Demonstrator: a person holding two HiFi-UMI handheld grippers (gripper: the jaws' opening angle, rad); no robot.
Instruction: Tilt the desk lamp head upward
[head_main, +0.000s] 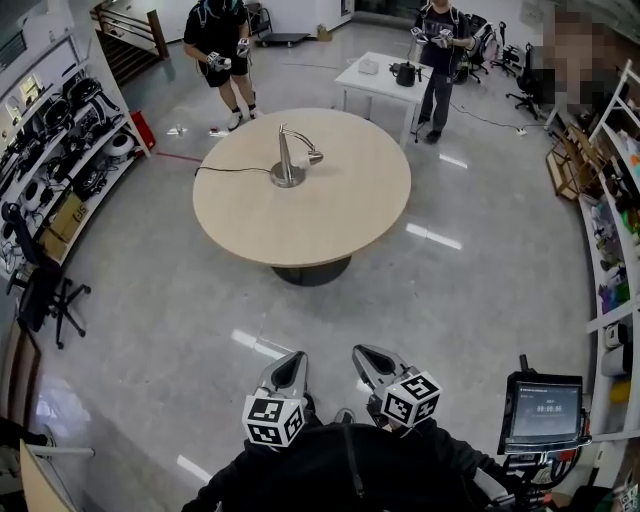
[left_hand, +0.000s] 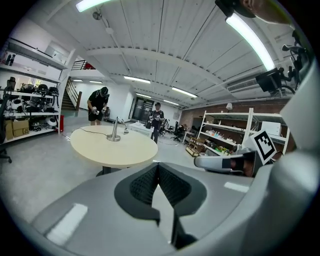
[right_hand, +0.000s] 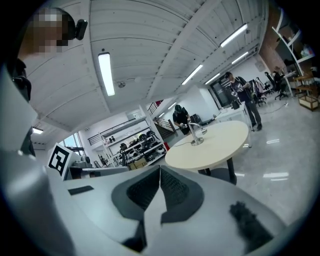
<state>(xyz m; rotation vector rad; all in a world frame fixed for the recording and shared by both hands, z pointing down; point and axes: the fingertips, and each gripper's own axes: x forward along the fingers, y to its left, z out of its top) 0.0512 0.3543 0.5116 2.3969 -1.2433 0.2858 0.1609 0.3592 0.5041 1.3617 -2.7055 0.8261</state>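
A silver desk lamp (head_main: 289, 157) stands on a round beige table (head_main: 340, 215), its head (head_main: 314, 157) drooping to the right and a black cord running off to the left. The lamp also shows small and far off in the left gripper view as the lamp (left_hand: 115, 131) and in the right gripper view as the lamp (right_hand: 195, 135). My left gripper (head_main: 297, 357) and right gripper (head_main: 358, 352) hang side by side low in the head view, well short of the table. Both are shut with nothing between their jaws, as the left gripper (left_hand: 158, 165) and right gripper (right_hand: 160, 169) show.
Two people stand beyond the table, one (head_main: 222, 50) at the far left and one (head_main: 440, 55) by a white table (head_main: 372, 85). Shelves of gear (head_main: 60, 140) line the left wall, shelves (head_main: 610, 200) the right. An office chair (head_main: 45, 290) stands left; a monitor (head_main: 543, 410) at my right.
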